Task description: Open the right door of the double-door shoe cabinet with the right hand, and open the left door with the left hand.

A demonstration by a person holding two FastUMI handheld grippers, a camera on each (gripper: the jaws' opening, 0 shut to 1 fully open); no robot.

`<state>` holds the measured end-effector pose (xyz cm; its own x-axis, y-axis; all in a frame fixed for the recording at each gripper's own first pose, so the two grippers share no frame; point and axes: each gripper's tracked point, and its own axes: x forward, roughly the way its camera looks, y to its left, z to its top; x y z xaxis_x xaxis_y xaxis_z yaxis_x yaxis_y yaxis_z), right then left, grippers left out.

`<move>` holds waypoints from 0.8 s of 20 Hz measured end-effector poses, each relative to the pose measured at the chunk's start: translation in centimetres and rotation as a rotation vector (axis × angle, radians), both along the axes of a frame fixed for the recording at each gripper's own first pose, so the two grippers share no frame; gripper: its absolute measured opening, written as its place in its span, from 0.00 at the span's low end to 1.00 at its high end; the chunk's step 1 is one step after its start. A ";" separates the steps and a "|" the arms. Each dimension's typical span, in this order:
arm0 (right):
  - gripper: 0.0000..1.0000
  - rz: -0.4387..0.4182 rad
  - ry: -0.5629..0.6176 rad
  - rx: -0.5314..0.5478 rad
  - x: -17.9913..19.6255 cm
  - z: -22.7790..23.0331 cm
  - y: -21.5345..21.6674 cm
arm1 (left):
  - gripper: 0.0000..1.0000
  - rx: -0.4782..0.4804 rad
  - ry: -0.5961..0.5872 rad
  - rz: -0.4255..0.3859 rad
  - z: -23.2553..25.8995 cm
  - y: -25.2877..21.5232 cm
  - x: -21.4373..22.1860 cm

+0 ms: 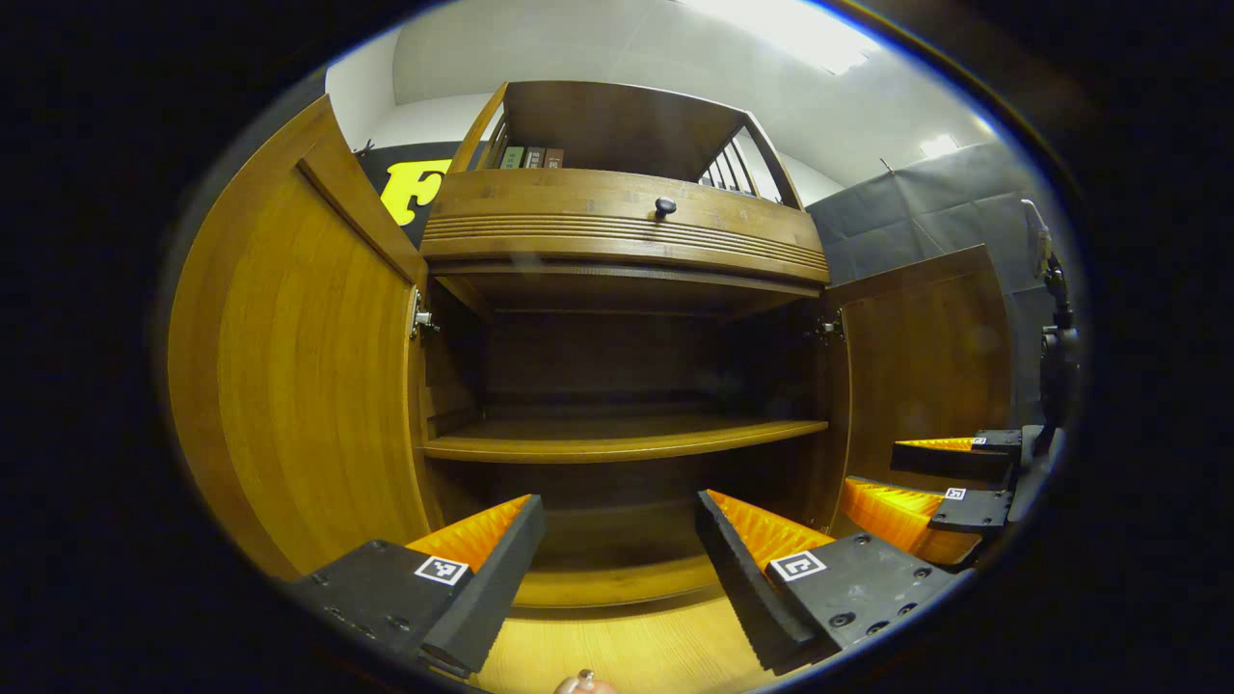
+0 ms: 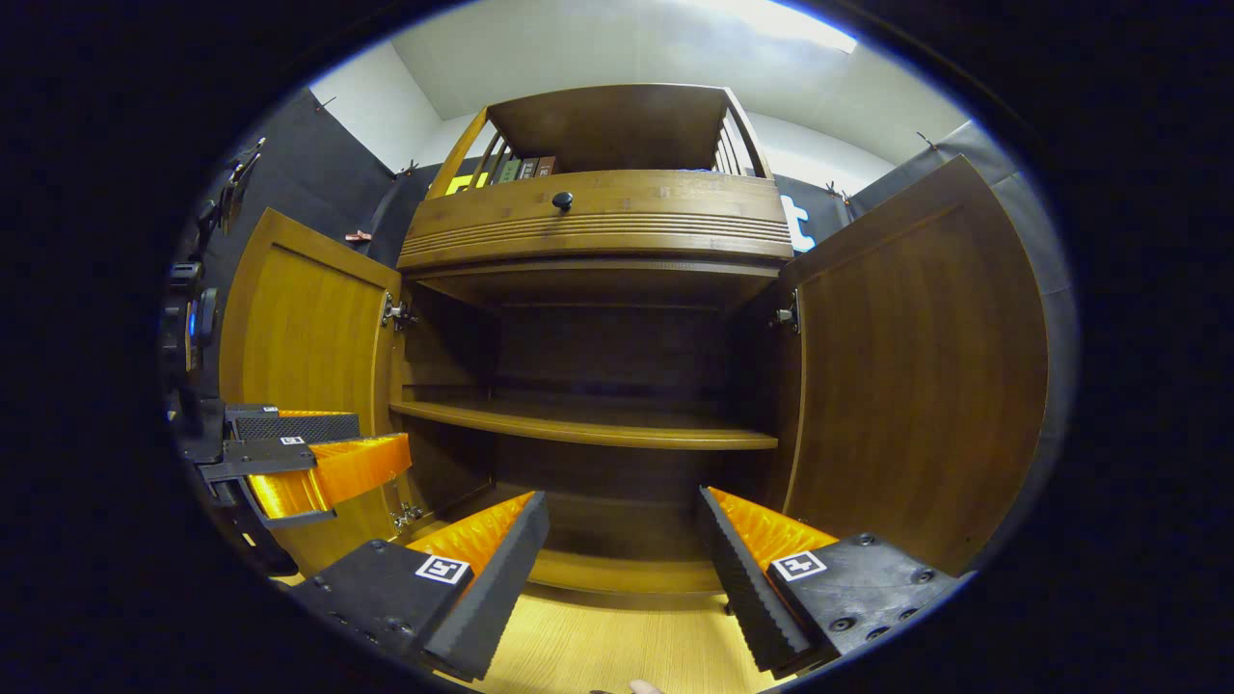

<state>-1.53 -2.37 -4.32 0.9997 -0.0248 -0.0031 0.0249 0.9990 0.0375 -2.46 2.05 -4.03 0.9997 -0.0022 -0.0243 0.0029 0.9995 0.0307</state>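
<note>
Both brown wooden cabinet doors, left (image 1: 299,366) and right (image 2: 916,376), stand swung wide, baring 1 inner wooden shelf (image 1: 617,439). The left gripper (image 1: 617,569) and right gripper (image 2: 622,564) hang before the opening, jaws apart and empty. Their distance from the door edges seems ample.

A pale wood-grain floor (image 1: 627,646) lies under a white ceiling (image 2: 617,48) with a bright light panel (image 1: 771,24); black cloth walls (image 1: 916,212) enclose the booth below white upper walls (image 2: 366,101)

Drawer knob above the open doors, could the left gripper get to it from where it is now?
Probably yes. The left gripper is open and holds nothing, and the drawer knob sits exposed on the drawer front above the cabinet opening, with nothing between them.
</note>
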 end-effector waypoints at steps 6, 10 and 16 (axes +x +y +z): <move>1.00 -0.004 0.005 -0.009 -0.1 -0.1 0.2 | 0.98 -0.001 -0.008 -0.011 0.3 0.1 0.1; 0.95 -0.007 -0.005 -0.019 -0.3 0.4 0.4 | 0.98 -0.008 -0.015 -0.007 0.5 0.6 0.1; 1.00 0.000 -0.005 -0.024 -0.4 0.6 1.0 | 0.98 -0.013 -0.014 -0.008 0.3 1.0 0.0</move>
<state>-1.91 -1.33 -3.76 0.9997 -0.0249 0.0024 0.0249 0.9996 0.0133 -2.43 3.03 -3.74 0.9999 -0.0101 -0.0101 0.0103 0.9998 0.0178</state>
